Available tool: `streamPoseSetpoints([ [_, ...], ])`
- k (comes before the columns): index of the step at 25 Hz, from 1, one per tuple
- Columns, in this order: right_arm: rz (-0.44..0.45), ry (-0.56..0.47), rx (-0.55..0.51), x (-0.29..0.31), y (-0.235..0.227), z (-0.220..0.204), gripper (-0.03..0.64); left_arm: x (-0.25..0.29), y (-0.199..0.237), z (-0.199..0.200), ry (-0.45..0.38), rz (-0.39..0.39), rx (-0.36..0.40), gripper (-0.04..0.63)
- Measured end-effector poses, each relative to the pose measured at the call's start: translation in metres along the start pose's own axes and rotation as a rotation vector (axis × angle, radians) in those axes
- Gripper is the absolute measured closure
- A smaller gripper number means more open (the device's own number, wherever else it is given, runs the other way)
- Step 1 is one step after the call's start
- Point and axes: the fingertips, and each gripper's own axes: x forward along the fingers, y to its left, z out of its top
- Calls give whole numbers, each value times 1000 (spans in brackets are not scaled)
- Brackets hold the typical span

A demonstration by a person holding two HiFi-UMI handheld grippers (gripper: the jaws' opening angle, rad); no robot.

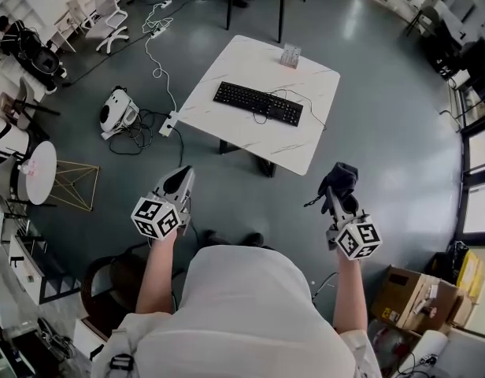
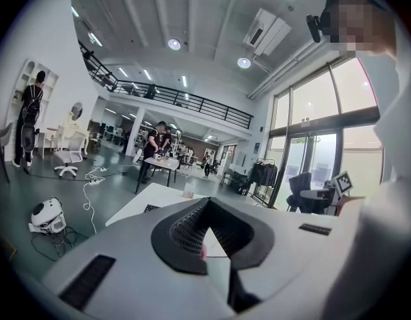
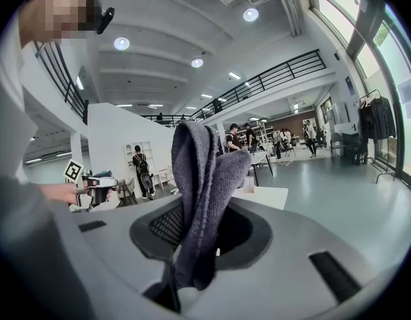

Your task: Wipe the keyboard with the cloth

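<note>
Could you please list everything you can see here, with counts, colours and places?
table: 1, white, mid-floor
keyboard: 1, black, on the table
small box: 1, pale, at the table's far edge
cloth: 1, dark grey, in the right claw
floor device: 1, white, left of the table among cables
cardboard box: at least 1, brown, lower right
round table: 1, white, far left
left claw: 1, grey, shut, empty
right claw: 1, grey, shut on the cloth
</note>
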Motion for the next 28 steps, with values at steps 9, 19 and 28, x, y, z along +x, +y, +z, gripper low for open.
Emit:
streamPoseSetpoints([
  [9,23,27,0,8,-16,-4,500,11,-7,-5,9,21,-5,583],
  [19,2,44,-15,43,-19,3,502,49,24,14,11,-20,6,583],
  [28,-71,41,20,101,-13,13,500,95,82,42,29,-85,18,583],
])
